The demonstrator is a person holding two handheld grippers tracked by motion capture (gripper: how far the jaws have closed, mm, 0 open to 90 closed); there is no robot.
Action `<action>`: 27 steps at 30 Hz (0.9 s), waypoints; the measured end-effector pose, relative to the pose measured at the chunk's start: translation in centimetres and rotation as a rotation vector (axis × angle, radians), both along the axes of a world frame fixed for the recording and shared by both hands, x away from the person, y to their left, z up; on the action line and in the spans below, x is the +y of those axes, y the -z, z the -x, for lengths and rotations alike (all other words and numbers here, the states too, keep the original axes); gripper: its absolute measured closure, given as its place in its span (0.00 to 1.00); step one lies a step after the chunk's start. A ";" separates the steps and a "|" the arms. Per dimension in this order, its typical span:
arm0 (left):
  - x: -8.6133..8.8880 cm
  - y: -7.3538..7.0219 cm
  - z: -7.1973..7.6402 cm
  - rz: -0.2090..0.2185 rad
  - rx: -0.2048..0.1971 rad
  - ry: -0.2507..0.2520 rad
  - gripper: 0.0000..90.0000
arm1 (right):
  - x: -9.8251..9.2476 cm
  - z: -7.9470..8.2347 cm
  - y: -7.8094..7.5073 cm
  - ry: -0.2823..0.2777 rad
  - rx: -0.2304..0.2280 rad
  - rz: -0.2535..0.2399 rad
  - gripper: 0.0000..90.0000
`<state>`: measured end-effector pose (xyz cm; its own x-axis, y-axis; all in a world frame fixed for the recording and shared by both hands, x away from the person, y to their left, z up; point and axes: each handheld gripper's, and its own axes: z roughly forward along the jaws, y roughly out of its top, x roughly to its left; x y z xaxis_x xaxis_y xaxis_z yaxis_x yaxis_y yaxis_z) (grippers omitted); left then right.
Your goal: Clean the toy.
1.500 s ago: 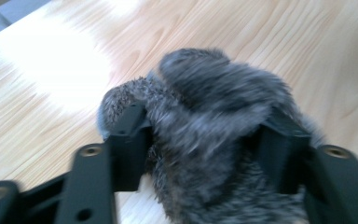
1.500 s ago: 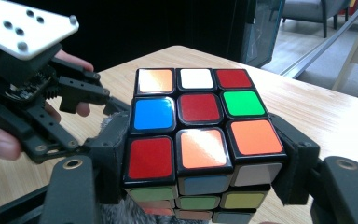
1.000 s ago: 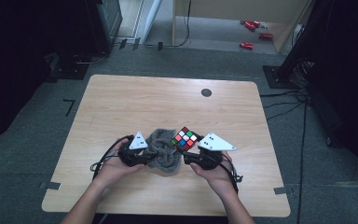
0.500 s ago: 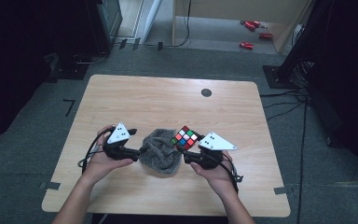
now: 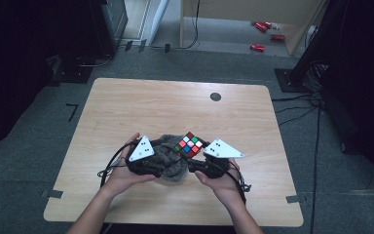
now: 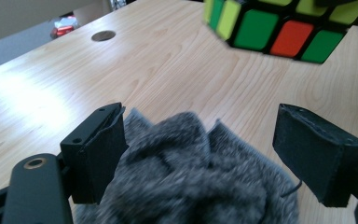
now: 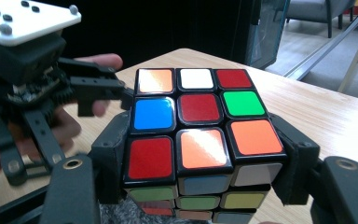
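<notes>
A scrambled Rubik's cube (image 5: pixel 190 145) is held above the wooden table (image 5: pixel 175 107). My right gripper (image 5: pixel 197 157) is shut on it, a jaw pressed on each side of the cube (image 7: pixel 200 126). Under and left of the cube lies a heap of grey fuzzy cloth (image 5: pixel 171 157). My left gripper (image 5: pixel 161 165) reaches into this cloth (image 6: pixel 186 177) from the left. Its jaws have just been opening and stand wide apart, with the cloth bunched between them and no squeeze on it. The cube (image 6: pixel 279 28) hangs above and beyond those jaws. The left gripper (image 7: pixel 98 93) faces the cube from the left.
A small black round mark (image 5: pixel 215 96) sits at the table's far right. Bare wood stretches beyond the hands. Red objects (image 5: pixel 258 47) lie on the floor behind the table, and cables (image 5: pixel 302 105) run along the floor at the right.
The left hand pulled away to the left from the cloth, then came back right to it with its jaws wider. The right gripper and cube stayed put.
</notes>
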<state>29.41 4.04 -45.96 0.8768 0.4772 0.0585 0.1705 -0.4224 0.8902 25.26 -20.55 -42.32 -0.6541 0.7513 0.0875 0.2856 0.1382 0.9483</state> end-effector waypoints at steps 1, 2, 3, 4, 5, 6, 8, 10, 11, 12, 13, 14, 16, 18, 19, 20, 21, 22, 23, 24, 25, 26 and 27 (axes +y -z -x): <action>-0.3 0.1 0.1 0.006 -0.004 0.007 0.20 | 0.1 0.0 0.0 -0.001 0.000 -0.001 0.38; -0.3 0.1 0.1 0.006 -0.004 0.007 0.20 | 0.1 0.0 0.0 -0.001 0.000 -0.001 0.38; -0.6 0.1 0.2 0.009 -0.006 0.012 0.20 | 0.2 0.0 0.0 -0.001 0.000 -0.004 0.38; -1.0 0.3 0.4 0.015 -0.013 0.017 0.20 | 0.3 0.0 0.0 -0.002 0.000 -0.007 0.38; -1.1 0.3 0.5 0.011 -0.020 0.022 0.20 | 0.5 0.1 0.0 -0.001 0.005 -0.011 0.38; -1.5 0.5 0.7 0.014 -0.035 0.023 0.20 | 0.6 0.1 0.0 -0.001 0.008 -0.012 0.38; -1.7 0.6 0.8 0.023 -0.050 0.019 0.20 | 0.9 0.2 0.1 -0.003 0.010 -0.014 0.38; -2.0 0.7 1.1 0.028 -0.069 0.014 0.20 | 1.2 0.2 0.2 -0.002 0.014 -0.013 0.38; -2.2 0.7 1.2 0.033 -0.088 0.008 0.20 | 1.3 0.3 0.3 0.000 0.020 -0.016 0.38; -2.2 0.7 1.2 0.033 -0.088 0.008 0.20 | 1.3 0.3 0.3 0.000 0.020 -0.016 0.38; -2.4 0.8 1.4 0.042 -0.097 0.006 0.20 | 1.5 0.3 0.4 0.002 0.024 -0.018 0.38; -2.5 0.8 1.5 0.046 -0.103 0.005 0.20 | 1.6 0.3 0.4 0.005 0.030 -0.021 0.38; -2.7 1.0 1.6 0.046 -0.114 -0.001 0.20 | 1.7 0.3 0.5 0.012 0.042 -0.033 0.38; -2.9 1.1 1.8 0.047 -0.131 -0.015 0.20 | 1.8 0.3 0.7 0.019 0.053 -0.041 0.38; -3.0 1.1 1.8 0.054 -0.135 -0.024 0.21 | 1.8 0.3 0.7 0.021 0.060 -0.042 0.38; -3.0 1.1 1.8 0.054 -0.135 -0.024 0.21 | 1.8 0.3 0.7 0.021 0.060 -0.042 0.38; -2.9 1.0 1.8 0.073 -0.141 -0.041 0.21 | 1.9 0.2 0.9 0.030 0.075 -0.052 0.38; -2.9 1.0 1.8 0.081 -0.148 -0.047 0.21 | 1.9 0.2 0.9 0.038 0.085 -0.058 0.38; -2.8 1.0 1.8 0.085 -0.152 -0.048 0.22 | 1.9 0.1 1.0 0.043 0.096 -0.066 0.38; -2.9 1.0 1.9 0.086 -0.155 -0.046 0.23 | 1.9 0.1 1.1 0.052 0.108 -0.081 0.38; -2.9 1.0 1.9 0.086 -0.155 -0.046 0.25 | 1.9 0.1 1.1 0.052 0.108 -0.081 0.38; -2.9 1.0 1.9 0.085 -0.159 -0.040 0.27 | 1.8 0.0 1.2 0.058 0.128 -0.099 0.38; -2.9 1.1 2.0 0.086 -0.158 -0.037 0.29 | 1.9 0.0 1.3 0.062 0.136 -0.100 0.38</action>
<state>27.41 1.09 -47.02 0.8416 0.5182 0.1520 0.0394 -0.3396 0.9397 25.31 -18.70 -43.60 -0.5839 0.7730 0.2480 0.4173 0.0237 0.9084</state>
